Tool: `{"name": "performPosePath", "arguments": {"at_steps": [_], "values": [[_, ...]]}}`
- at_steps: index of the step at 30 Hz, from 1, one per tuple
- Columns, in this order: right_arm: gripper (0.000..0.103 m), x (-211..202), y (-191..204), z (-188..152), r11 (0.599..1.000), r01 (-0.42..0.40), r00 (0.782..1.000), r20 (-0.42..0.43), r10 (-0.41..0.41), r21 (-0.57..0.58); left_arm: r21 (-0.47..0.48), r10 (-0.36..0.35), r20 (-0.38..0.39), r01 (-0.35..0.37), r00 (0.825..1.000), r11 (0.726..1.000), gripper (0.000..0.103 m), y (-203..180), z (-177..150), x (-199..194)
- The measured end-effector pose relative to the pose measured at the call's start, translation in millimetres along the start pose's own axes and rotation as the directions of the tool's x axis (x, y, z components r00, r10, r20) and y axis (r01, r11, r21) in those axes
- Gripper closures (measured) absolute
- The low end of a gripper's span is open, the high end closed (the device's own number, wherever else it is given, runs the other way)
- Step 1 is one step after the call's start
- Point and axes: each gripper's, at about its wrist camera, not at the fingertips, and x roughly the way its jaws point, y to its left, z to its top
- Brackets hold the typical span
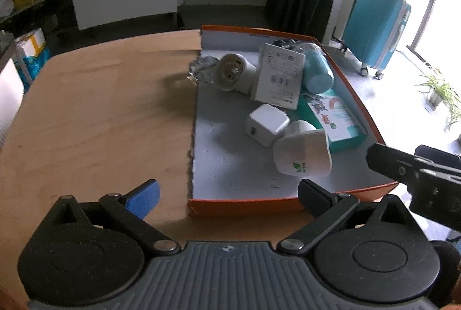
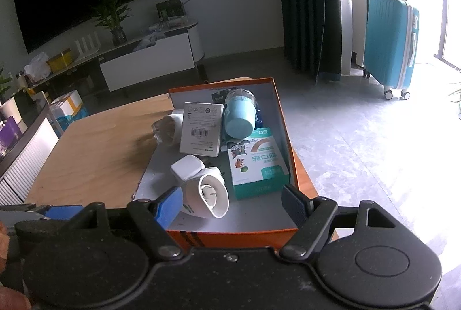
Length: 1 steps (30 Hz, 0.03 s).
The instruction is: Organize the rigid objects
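A light wooden table (image 1: 95, 114) in a living room carries an orange cardboard box lid (image 2: 291, 154) at its right edge. Both grippers are angled down toward it: the left gripper (image 1: 227, 196) is spread wide, nothing gripped; the right gripper (image 2: 233, 204) is spread wide above the near rim, nothing clamped. Counted inside: two white paper cups (image 1: 302, 153), one white cube charger (image 1: 266, 122), one white flat carton (image 1: 278, 76), one teal plastic cup (image 1: 318, 72), one green plaster box (image 2: 258, 163).
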Motion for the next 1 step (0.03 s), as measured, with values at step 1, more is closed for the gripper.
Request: {"name": "performPosePath", "arguments": {"at_steps": [1], "values": [[0.013,0.0,0.0,0.0,1.0,0.0,1.0,0.0,0.0,0.0,-0.006,0.005,-0.001,-0.005,1.0,1.0,0.0,1.0,0.0,-0.4]]}}
